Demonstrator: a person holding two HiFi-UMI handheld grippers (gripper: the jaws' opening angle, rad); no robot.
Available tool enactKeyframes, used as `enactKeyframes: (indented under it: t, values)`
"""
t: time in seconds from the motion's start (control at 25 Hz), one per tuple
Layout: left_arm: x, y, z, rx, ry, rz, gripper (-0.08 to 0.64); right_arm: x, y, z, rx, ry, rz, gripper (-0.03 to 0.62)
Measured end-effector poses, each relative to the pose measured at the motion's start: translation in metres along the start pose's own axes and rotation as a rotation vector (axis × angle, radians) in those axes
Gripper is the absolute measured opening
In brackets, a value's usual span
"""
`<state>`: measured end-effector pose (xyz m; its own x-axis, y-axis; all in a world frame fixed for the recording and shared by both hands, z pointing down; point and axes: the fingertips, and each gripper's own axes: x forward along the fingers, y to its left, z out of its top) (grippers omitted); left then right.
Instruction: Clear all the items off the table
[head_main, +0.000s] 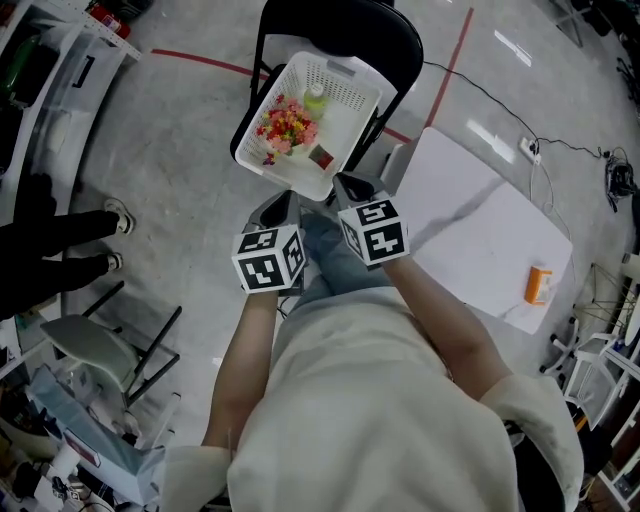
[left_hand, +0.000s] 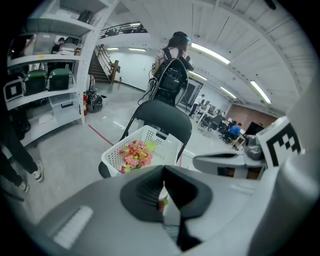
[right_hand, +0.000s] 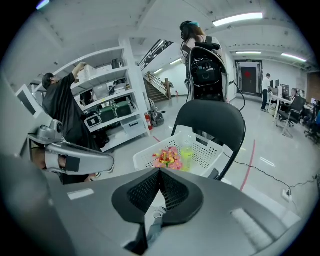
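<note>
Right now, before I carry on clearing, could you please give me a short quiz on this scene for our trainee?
1. True or false: the white basket rests on the black chair.
2. What lies on the white table? A) an orange item B) a green bottle C) a pair of shoes.
3. Are the left tongs and the right tongs open or shut?
Key: 1 true; 2 A; 3 both shut, gripping nothing.

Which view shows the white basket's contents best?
The head view: it looks down into the basket, showing flowers, a green bottle and a small dark item. Both gripper views see it obliquely, showing only flowers and bottle.
</note>
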<state>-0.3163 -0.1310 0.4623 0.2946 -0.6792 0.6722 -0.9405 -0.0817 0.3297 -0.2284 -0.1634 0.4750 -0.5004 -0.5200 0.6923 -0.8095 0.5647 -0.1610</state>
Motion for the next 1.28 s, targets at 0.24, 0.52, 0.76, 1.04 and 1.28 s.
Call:
enactKeyframes:
  t: [0.24,0.52,0.76,1.04,1.28]
  values:
    - [-0.029,-0.024,-0.018,0.024,-0.023,-0.025,0.008,-0.034,0.010,-0.014,-0.005,-0.030,0.003,-0.002]
    - [-0.062,-0.040,-0.037,0.065,-0.049,-0.018,0.008,-0.067,0.034,-0.028,-0.037,-0.052,0.020,-0.002]
    - [-0.087,-0.052,-0.047,0.059,-0.076,-0.019,0.008,-0.096,0.049,-0.039,-0.071,-0.056,0.028,-0.002]
    - [-0.099,-0.080,-0.061,0.071,-0.060,-0.068,0.008,-0.124,0.046,-0.056,-0.056,-0.057,0.016,-0.002]
    - [-0.101,-0.112,-0.068,0.155,-0.018,-0.154,0.008,-0.150,0.029,-0.060,-0.033,-0.077,-0.044,-0.002]
